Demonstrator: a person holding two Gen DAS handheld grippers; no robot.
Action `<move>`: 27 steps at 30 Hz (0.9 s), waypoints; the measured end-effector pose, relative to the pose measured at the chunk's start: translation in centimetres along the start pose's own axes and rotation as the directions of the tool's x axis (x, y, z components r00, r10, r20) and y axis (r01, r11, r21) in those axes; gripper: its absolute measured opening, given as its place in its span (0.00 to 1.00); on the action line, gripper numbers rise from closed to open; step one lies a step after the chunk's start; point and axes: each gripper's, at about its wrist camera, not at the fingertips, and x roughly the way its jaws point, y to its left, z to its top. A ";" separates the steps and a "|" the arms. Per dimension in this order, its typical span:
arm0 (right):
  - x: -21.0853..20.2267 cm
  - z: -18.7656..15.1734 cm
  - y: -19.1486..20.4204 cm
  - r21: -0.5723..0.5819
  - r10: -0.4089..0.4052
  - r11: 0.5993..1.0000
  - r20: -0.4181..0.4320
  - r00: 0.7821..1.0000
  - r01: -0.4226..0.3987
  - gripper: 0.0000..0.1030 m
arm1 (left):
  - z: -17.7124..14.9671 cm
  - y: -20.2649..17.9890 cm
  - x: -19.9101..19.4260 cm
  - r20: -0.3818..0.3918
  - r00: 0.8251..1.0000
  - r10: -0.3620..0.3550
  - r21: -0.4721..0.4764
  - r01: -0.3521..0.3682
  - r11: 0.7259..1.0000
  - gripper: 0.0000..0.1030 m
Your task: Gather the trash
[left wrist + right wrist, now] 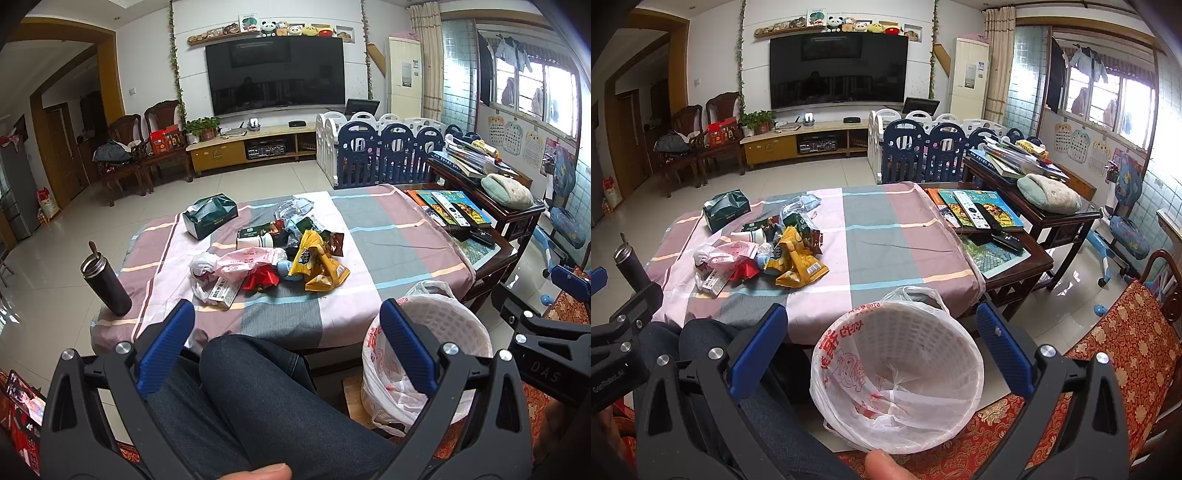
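Observation:
A pile of trash (273,258) lies on the checked tablecloth (388,236): yellow snack bags (317,264), a pink packet (247,260), a red wrapper, a paper cup and crumpled plastic. The pile also shows in the right wrist view (768,251). A white mesh waste basket (905,376) lined with a plastic bag stands on the floor by the table's near right corner, and shows in the left wrist view (432,354). My left gripper (288,325) is open and empty, held over my knee before the table. My right gripper (882,332) is open and empty above the basket.
A dark thermos bottle (105,280) stands at the table's near left corner. A green tissue box (210,216) sits behind the pile. Books and remotes (979,210) lie on the wooden side table at right. A red patterned seat (1108,350) is beside the basket.

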 end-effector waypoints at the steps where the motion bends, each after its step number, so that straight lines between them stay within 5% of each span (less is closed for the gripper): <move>1: 0.0 0.0 0.0 0.001 0.001 1.000 0.000 1.000 -0.001 0.97 | -0.1 0.0 0.0 0.000 1.000 0.000 0.000 0.000 1.000 0.97; 2: 0.0 0.0 0.0 0.001 0.000 1.000 0.000 1.000 0.000 0.97 | 0.0 0.0 -0.1 0.011 0.999 -0.042 0.018 0.042 0.999 0.97; 27: 0.1 -0.1 -0.1 0.003 0.002 1.000 -0.006 1.000 -0.002 0.97 | 0.0 0.0 0.0 0.010 0.999 -0.045 0.017 0.045 0.999 0.97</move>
